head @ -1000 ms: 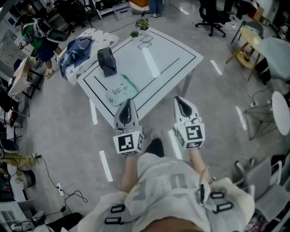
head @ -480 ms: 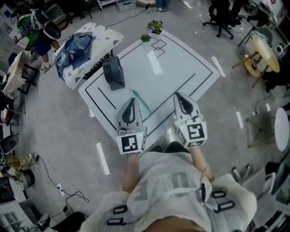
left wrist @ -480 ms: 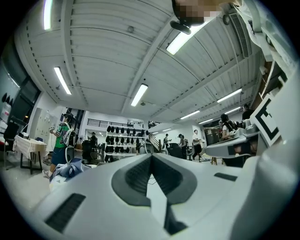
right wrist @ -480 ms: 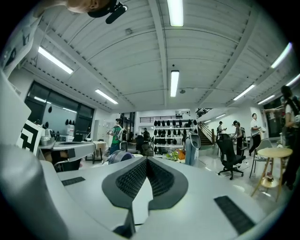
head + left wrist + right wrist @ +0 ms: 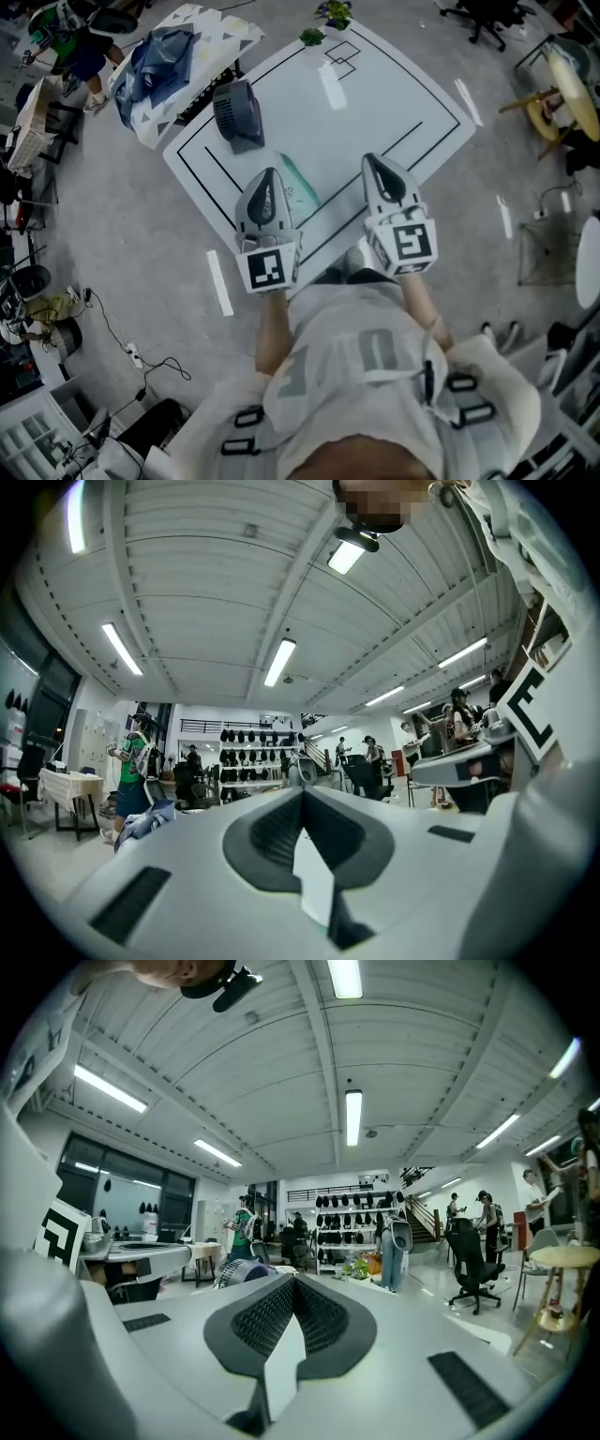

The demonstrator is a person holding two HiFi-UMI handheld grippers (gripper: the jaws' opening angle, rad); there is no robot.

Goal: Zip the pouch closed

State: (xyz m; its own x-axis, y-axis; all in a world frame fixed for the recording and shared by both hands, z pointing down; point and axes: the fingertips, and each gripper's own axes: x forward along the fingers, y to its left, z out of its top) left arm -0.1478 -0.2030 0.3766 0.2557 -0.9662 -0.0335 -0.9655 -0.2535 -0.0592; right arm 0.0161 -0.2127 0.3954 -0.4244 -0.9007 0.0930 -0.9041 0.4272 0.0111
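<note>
In the head view a pale green pouch (image 5: 298,184) lies flat on the white table (image 5: 375,103) near its front corner, partly hidden behind my left gripper (image 5: 267,175). That gripper hovers over the pouch's near end, shut and holding nothing. My right gripper (image 5: 375,161) floats to the right above the table's front edge, also shut and bare. Both point level toward the room. In the left gripper view the left gripper (image 5: 302,789) shows pressed jaws with nothing between them, and the right gripper (image 5: 293,1281) looks the same in the right gripper view. The pouch's zip cannot be made out.
A dark desk fan (image 5: 234,111) stands on the table's left part. Two small potted plants (image 5: 335,12) sit at the far corner. A second table with a blue bag (image 5: 155,67) stands at the left. A round yellow stool (image 5: 568,94) is at the right.
The table has slid closer beneath me and both grippers now hang over its front part. The left gripper now covers part of the pouch. Jaws stayed shut.
</note>
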